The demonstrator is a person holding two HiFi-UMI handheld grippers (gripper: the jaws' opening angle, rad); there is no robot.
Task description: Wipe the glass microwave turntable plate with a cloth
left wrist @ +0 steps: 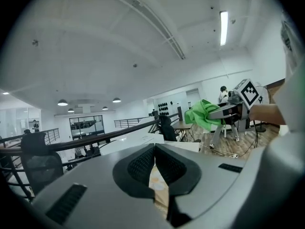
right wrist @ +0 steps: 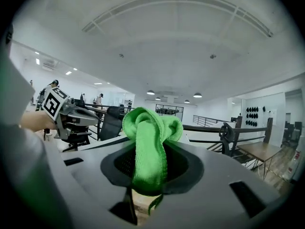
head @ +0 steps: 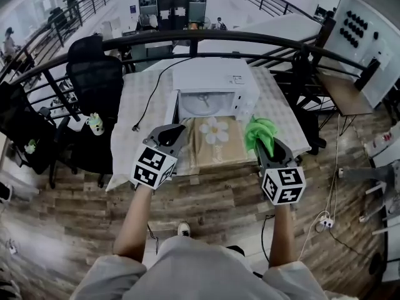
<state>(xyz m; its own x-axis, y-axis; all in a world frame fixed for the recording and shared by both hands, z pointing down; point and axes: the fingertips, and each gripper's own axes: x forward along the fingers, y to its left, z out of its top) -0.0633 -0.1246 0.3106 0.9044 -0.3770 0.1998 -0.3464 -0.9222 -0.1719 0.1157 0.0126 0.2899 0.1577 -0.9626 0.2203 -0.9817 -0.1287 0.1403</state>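
Right tongs (right wrist: 150,168) are clamped on the bunched green cloth (right wrist: 151,137), ready for wiping. My left tongs (left wrist: 155,165) are closed on nothing, free to steady the plate. The glass turntable plate (head: 203,103) sits inside the open microwave (head: 215,77) on the worktop (head: 139,108), its rim hard to make out.

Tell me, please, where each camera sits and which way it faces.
Head view: on the person's head, facing steeply down at the white microwave; both forearms, left gripper and right gripper show.
Left gripper view: on the left gripper, looking along its shut jaws, tilted towards the ceiling; right gripper at right.
Right gripper view: on the right gripper, looking along jaws clamped on the green cloth; left gripper at left.
Shared: each gripper view catches the other gripper; all three show the cloth.
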